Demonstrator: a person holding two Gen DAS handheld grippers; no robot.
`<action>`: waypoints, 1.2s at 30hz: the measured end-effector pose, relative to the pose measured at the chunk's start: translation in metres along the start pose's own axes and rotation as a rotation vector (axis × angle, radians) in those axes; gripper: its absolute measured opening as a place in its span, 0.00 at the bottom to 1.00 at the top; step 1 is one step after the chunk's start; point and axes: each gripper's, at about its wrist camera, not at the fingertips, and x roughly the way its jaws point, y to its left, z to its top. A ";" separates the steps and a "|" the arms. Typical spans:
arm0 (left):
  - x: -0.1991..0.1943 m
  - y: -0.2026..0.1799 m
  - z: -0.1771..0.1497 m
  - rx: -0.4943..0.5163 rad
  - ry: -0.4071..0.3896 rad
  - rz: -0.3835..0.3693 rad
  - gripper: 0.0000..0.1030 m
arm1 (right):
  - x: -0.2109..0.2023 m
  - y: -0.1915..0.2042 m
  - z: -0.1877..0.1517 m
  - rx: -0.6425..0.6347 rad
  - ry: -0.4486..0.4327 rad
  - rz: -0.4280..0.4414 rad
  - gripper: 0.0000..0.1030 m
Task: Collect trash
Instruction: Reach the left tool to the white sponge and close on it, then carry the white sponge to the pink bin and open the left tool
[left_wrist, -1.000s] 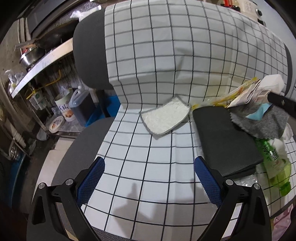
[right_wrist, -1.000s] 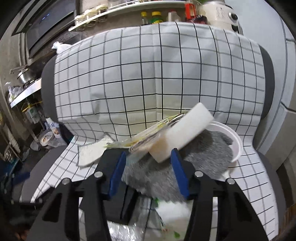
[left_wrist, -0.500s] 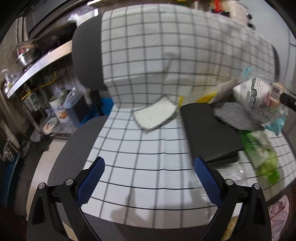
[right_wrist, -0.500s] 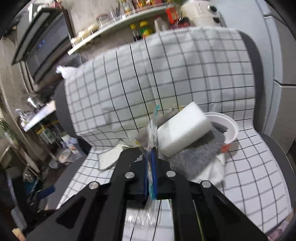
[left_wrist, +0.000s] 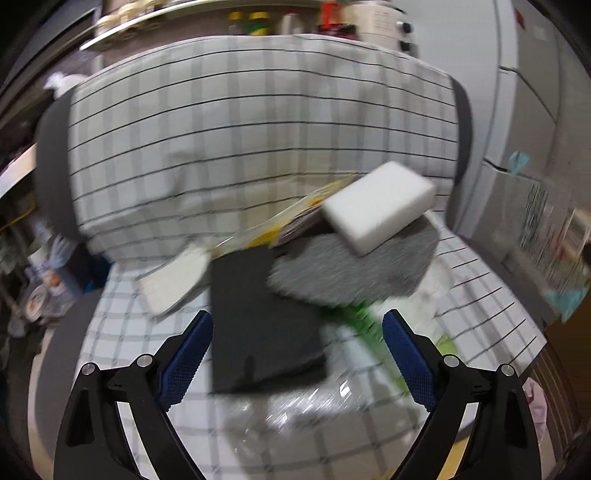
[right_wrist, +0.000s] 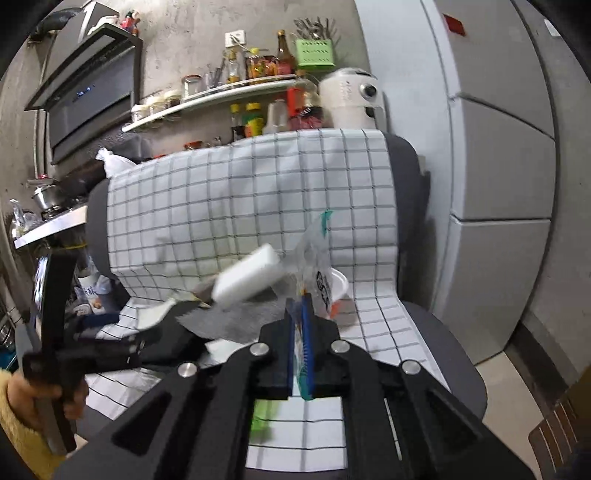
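- The grey sofa (right_wrist: 424, 173) carries a white checked cloth (left_wrist: 258, 122) over its back and seat; it fills most of both views
- A black flat pad (left_wrist: 258, 317) lies on the seat, its far end under the pile; a grey knitted cloth (left_wrist: 351, 269) overlaps its far right corner
- A white foam block (left_wrist: 380, 205) sits tilted on top of the grey cloth; a yellow-edged wrapper (left_wrist: 295, 214) pokes out from under it toward the left
- A white scouring pad (left_wrist: 173, 280) lies flat just left of the black pad, at the fold of seat and back
- A green bottle (left_wrist: 365, 325) lies on the seat right of the black pad; crinkled clear film (left_wrist: 295, 410) lies nearer the camera
- A white bowl (right_wrist: 338, 284) stands behind the pile on the right
- The right gripper (right_wrist: 300, 325) has its blue pads pressed together on a clear plastic wrapper (right_wrist: 314, 258); the wrapper stands up from the pads, lifted above the pile, with a teal corner at the top
- The left gripper (left_wrist: 297, 350) hangs over the black pad with fingers spread wide; nothing sits between them
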 end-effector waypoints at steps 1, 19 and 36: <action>0.009 -0.008 0.006 0.013 -0.007 -0.016 0.82 | 0.002 -0.002 -0.002 0.001 0.002 -0.001 0.04; 0.068 -0.025 0.037 -0.084 -0.041 -0.230 0.25 | 0.028 -0.032 -0.020 0.036 0.023 0.065 0.04; -0.074 -0.156 -0.088 0.182 -0.146 -0.455 0.23 | -0.110 -0.081 -0.070 0.089 0.072 -0.217 0.04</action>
